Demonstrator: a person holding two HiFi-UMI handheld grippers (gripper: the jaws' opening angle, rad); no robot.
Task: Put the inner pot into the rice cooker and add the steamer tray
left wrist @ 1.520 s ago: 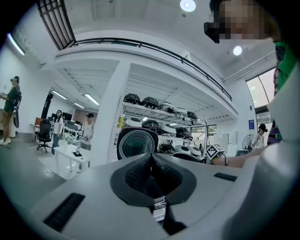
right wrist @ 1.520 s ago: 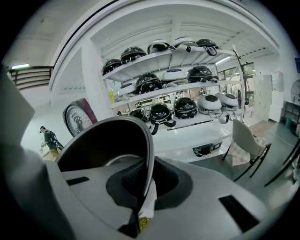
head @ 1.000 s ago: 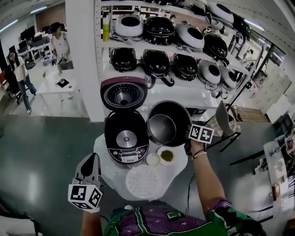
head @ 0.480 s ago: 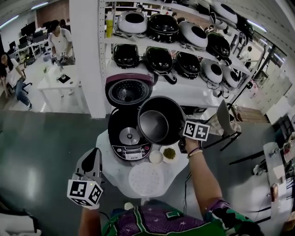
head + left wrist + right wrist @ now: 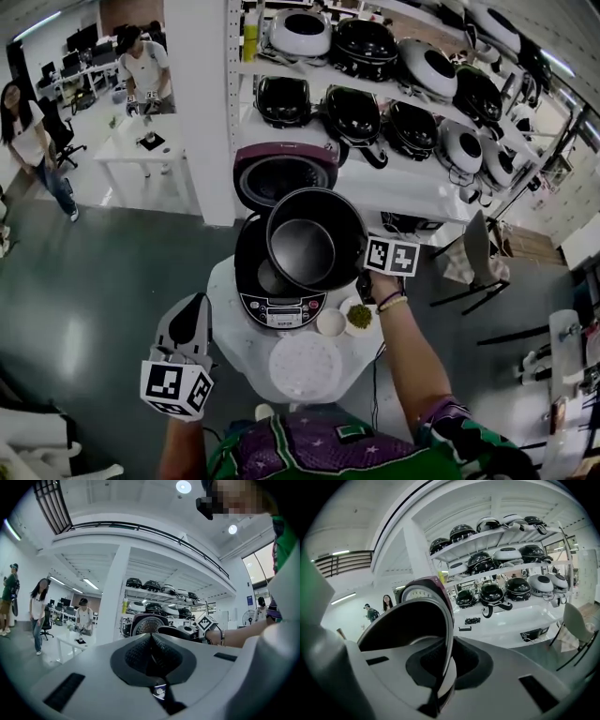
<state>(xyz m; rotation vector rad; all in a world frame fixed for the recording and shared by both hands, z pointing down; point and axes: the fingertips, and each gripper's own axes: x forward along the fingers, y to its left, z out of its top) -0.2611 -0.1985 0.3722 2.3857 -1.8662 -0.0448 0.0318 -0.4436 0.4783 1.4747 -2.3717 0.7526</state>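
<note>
The dark inner pot (image 5: pixel 314 242) hangs tilted over the open rice cooker (image 5: pixel 281 300), partly above its cavity. My right gripper (image 5: pixel 361 272) is shut on the pot's right rim; in the right gripper view that rim (image 5: pixel 449 634) runs between the jaws. The cooker's lid (image 5: pixel 279 176) stands up behind. A white round steamer tray (image 5: pixel 306 367) lies on the small white table (image 5: pixel 234 337) in front of the cooker. My left gripper (image 5: pixel 187 323) is shut and empty, held off the table's left side; its closed jaws fill the left gripper view (image 5: pixel 151 653).
Two small bowls sit right of the cooker's panel, a white one (image 5: pixel 330 322) and one with green contents (image 5: pixel 360 317). White shelves (image 5: pixel 375 169) with several rice cookers stand behind. Two people (image 5: pixel 141 70) are by a table at far left. A chair (image 5: pixel 473 262) stands at right.
My right gripper has carried the inner pot leftward, from beside the cooker to above its opening. The left gripper has barely shifted.
</note>
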